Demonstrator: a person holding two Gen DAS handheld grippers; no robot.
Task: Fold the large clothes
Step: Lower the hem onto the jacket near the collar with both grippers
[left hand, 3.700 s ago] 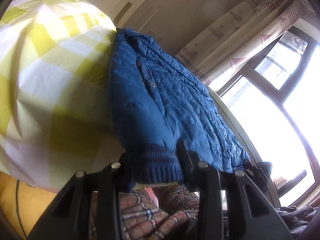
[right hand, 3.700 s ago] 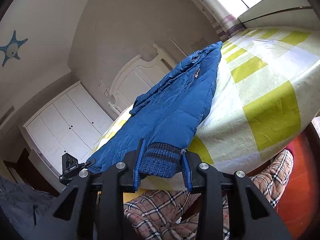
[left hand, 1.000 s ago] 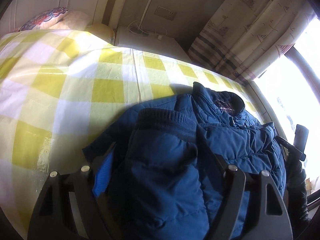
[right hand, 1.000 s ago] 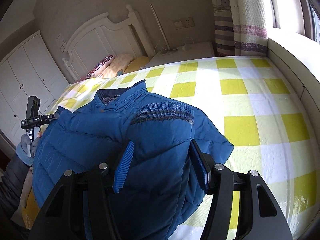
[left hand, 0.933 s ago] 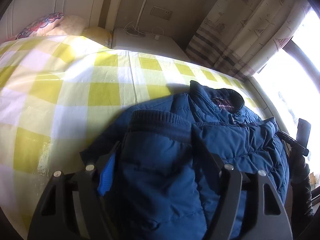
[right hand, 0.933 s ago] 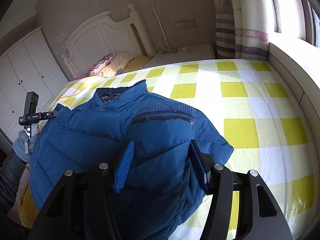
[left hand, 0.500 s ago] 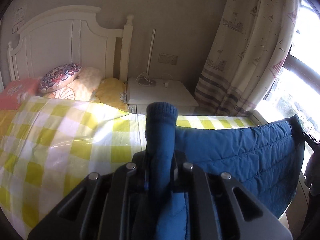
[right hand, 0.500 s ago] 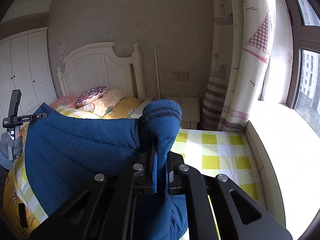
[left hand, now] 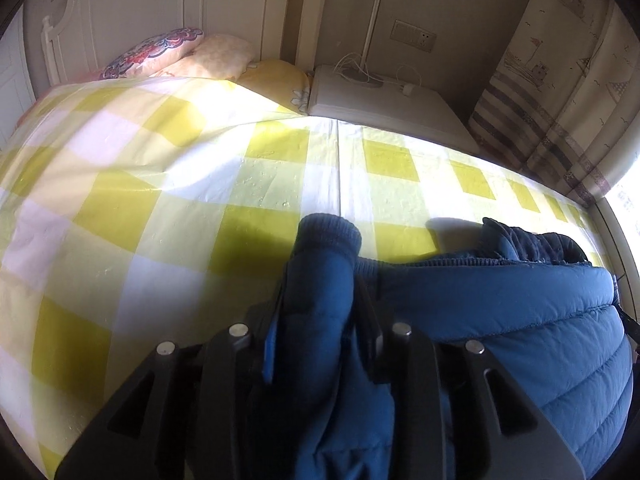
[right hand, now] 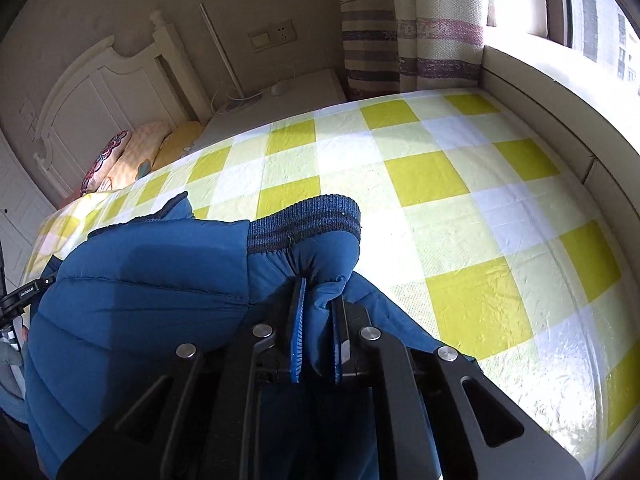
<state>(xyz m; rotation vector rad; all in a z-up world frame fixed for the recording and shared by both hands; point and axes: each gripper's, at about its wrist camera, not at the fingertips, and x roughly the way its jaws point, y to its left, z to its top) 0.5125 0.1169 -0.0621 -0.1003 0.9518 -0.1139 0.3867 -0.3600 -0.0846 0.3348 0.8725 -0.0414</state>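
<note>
A blue quilted jacket (left hand: 500, 320) hangs between both grippers above the yellow-and-white checked bed (left hand: 160, 200). In the left wrist view a fold with the ribbed cuff (left hand: 328, 228) stands up between the fingers of my left gripper (left hand: 320, 308). Its jaws are opening, and the padding still fills the gap and touches both pads. In the right wrist view my right gripper (right hand: 318, 300) is shut on a pinch of the jacket (right hand: 140, 320) just below its ribbed cuff (right hand: 308, 216). The jacket's lower part is hidden under the grippers.
Bare checked sheet (right hand: 460, 200) stretches ahead of both grippers. Pillows (left hand: 160, 50) lie by the white headboard (left hand: 140, 8). A white nightstand (left hand: 380, 100) with cables stands beside them. Striped curtains (right hand: 400, 28) and a window ledge (right hand: 540, 92) border the bed's right side.
A second ago both grippers stood wide over the jacket on the bed. They closed on it and raised it. Now both point lower at the sheet, and the left jaws stand wider.
</note>
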